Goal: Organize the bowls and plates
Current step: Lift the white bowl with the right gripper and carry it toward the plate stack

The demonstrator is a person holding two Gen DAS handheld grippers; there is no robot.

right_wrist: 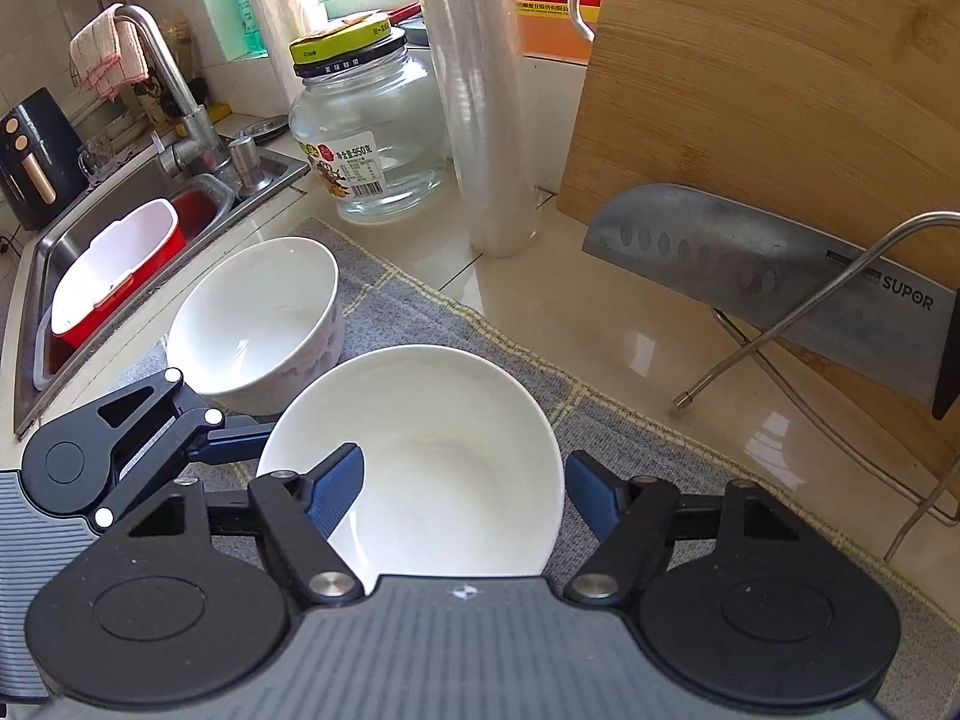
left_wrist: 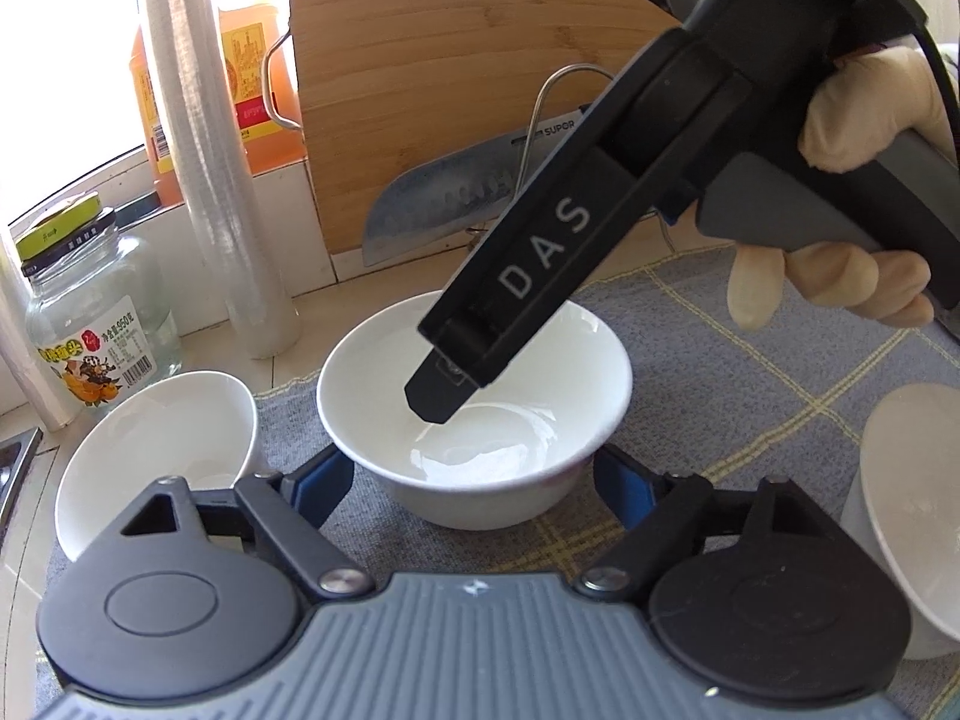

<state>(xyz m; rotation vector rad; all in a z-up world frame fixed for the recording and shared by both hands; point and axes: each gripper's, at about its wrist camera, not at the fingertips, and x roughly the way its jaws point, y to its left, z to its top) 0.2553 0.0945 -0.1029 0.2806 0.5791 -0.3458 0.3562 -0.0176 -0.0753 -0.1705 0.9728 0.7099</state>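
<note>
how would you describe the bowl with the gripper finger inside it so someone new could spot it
Find the grey checked mat in front of the cutting board. Two white bowls sit there; the wide shallow bowl is nearer the knife, unlike the deeper bowl by the sink.

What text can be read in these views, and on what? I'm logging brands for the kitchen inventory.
"DAS": on the right gripper finger.
"SUPOR": on the knife blade.
"950": on the glass jar label; its other print is too small to read.
"1.75L": on the orange bottle label, under large Chinese characters that are cut off.
The jar's lid print is too small to read.
</note>
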